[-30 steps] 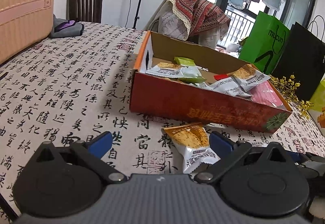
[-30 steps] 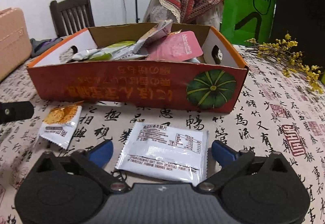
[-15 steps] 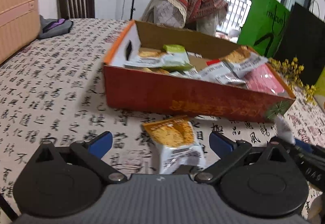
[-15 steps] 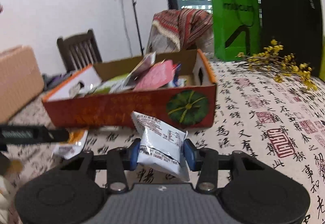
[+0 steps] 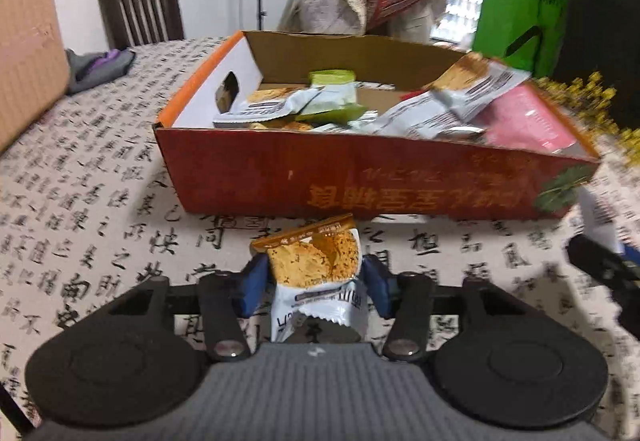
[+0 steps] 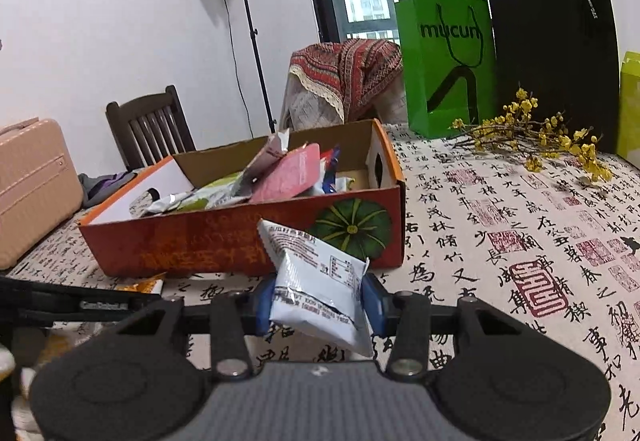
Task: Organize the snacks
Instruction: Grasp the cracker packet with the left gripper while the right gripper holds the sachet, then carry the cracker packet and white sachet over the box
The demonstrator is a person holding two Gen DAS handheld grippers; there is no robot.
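Left gripper (image 5: 314, 277) jaws had just closed, clamped on orange snack packet (image 5: 314, 261). Right gripper (image 6: 320, 299) clamped on white packet (image 6: 320, 281), lifted near the snack box (image 6: 240, 241).

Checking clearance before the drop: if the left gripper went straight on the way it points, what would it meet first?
Most likely the near wall of the orange box, just ahead of the left gripper and its orange snack packet; depth is uncertain.
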